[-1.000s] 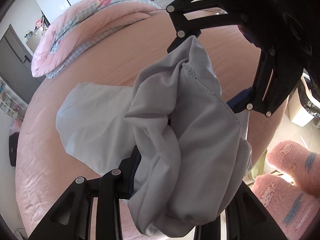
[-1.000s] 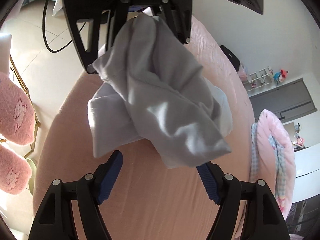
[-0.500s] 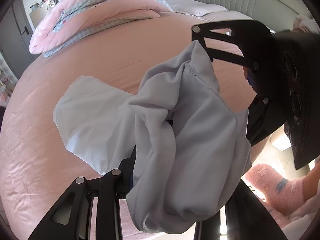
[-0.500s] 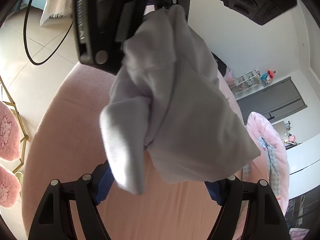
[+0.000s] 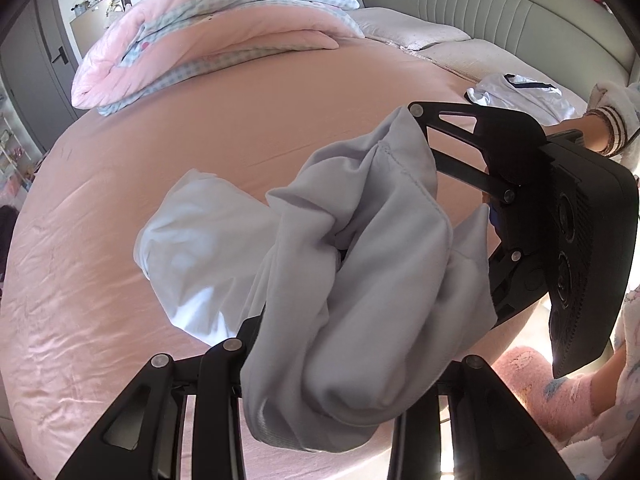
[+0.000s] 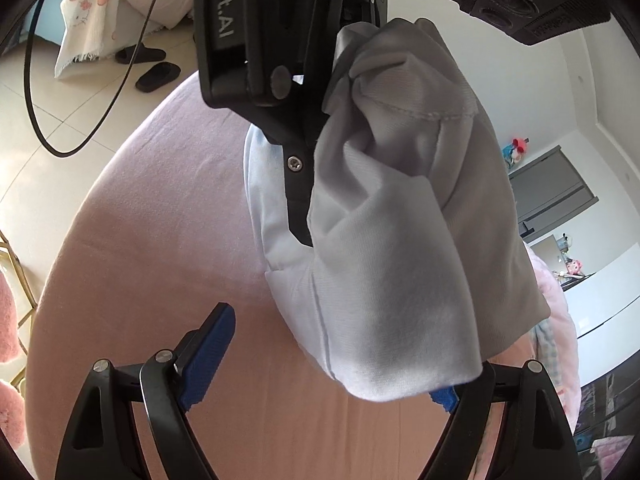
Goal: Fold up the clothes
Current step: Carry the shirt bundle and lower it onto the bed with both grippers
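A pale grey-white garment [image 5: 360,280] hangs bunched above the pink bed sheet [image 5: 120,280], with one end [image 5: 192,240] still trailing on the sheet. My left gripper [image 5: 344,344] is shut on the bunch, its fingertips buried in cloth; in the right wrist view it [image 6: 316,128] comes in from the top, holding the garment [image 6: 400,240]. My right gripper [image 6: 326,372] is opening. Its blue pads [image 6: 208,352] stand wide apart under the hanging fold and press nothing. In the left wrist view the right gripper [image 5: 456,184] flanks the cloth's upper right edge.
A folded pink quilt [image 5: 208,32] and a grey headboard [image 5: 500,12] lie at the bed's far side. Another white garment with dark trim [image 5: 520,92] sits near a person's sleeve [image 5: 612,120]. On the floor are fluffy pink slippers [image 5: 528,380], black slippers [image 6: 152,68] and a cable [image 6: 40,100].
The left gripper has lifted the garment higher, leaving less cloth on the sheet. The right gripper has come closer to the hanging bunch and its jaws have spread wider.
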{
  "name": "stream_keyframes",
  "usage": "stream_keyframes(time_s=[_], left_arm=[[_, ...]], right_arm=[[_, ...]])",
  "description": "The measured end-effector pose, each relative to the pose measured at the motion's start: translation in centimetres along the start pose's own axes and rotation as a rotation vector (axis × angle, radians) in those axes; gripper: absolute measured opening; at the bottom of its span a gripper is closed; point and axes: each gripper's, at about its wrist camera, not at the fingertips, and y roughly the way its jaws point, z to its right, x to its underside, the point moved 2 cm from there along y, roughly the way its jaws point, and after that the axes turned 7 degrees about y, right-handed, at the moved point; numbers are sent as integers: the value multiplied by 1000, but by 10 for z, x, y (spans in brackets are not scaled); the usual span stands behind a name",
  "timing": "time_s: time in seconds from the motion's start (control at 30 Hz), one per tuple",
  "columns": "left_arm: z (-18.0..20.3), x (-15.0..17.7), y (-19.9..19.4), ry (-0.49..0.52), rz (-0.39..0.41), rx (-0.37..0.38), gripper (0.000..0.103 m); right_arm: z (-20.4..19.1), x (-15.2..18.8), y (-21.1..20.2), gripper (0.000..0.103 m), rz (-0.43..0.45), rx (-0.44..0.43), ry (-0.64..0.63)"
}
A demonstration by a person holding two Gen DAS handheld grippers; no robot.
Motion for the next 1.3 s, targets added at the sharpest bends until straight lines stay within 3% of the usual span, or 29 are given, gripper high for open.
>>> stream_keyframes(time_s=[0.27, 0.4, 0.47, 0.57, 0.77, 0.93, 1.17, 1.3], left_arm=[[-13, -5, 1, -19, 10, -21, 31], [-21, -10, 0, -35, 26, -54, 31], [-28, -12, -1, -63, 43, -71, 31], [-42, -15, -1, -129, 66, -66, 31], [-65, -23, 5, -213, 72, -66, 31], [-78, -26, 9, -266, 62, -99, 32], [-105, -23, 17, -450, 55, -65, 36], [-119, -14, 13, -546, 90, -35, 42]], right_arm=[[35, -9, 8, 82, 15, -130, 215], [68, -11, 14, 59, 16, -209, 406], [87, -7, 19, 42, 15, -239, 504], [111, -9, 29, 34, 5, -305, 662], [145, -12, 54, 31, -10, -354, 813], [139, 5, 46, 30, -47, -356, 892], [146, 9, 59, 30, -82, -352, 975], [150, 10, 59, 30, -88, -357, 1011]])
